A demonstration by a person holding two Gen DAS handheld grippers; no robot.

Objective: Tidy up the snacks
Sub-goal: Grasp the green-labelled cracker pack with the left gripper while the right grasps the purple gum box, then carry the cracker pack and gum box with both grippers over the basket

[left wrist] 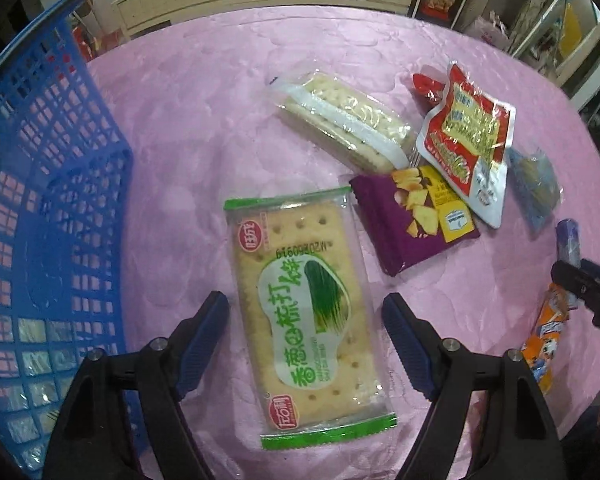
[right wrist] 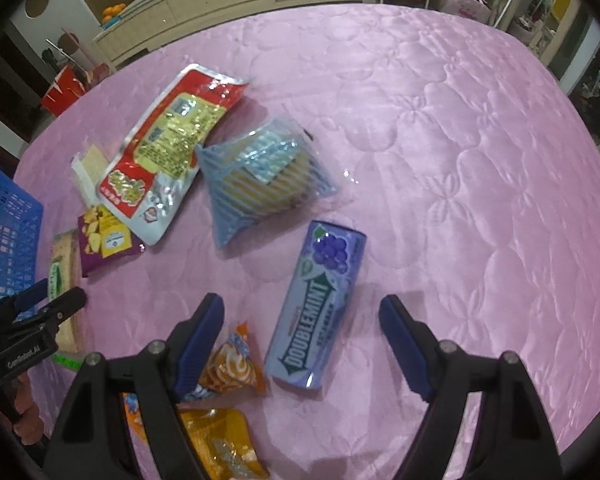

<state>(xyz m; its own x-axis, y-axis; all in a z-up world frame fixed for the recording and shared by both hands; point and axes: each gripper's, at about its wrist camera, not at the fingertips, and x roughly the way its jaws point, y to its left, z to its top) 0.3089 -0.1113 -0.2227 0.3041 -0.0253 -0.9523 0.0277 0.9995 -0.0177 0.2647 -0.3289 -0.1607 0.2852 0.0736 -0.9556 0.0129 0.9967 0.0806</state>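
A green-edged cracker pack [left wrist: 304, 312] lies flat on the pink tablecloth [left wrist: 204, 128]. My left gripper [left wrist: 306, 310] is open with a finger on each side of it. A blue mesh basket [left wrist: 48, 208] stands just to its left. In the right wrist view my right gripper [right wrist: 302, 312] is open above a purple Doublemint pack [right wrist: 316, 304], which lies between the fingers. An orange snack pack [right wrist: 232, 364] lies by the left finger.
A clear cracker pack [left wrist: 348, 124], a purple chip bag [left wrist: 416, 220], a red-and-gold pouch [left wrist: 468, 136] and a blue striped bag [right wrist: 260, 176] lie on the table. The basket's corner [right wrist: 4, 232] shows at far left. Shelves stand beyond the table.
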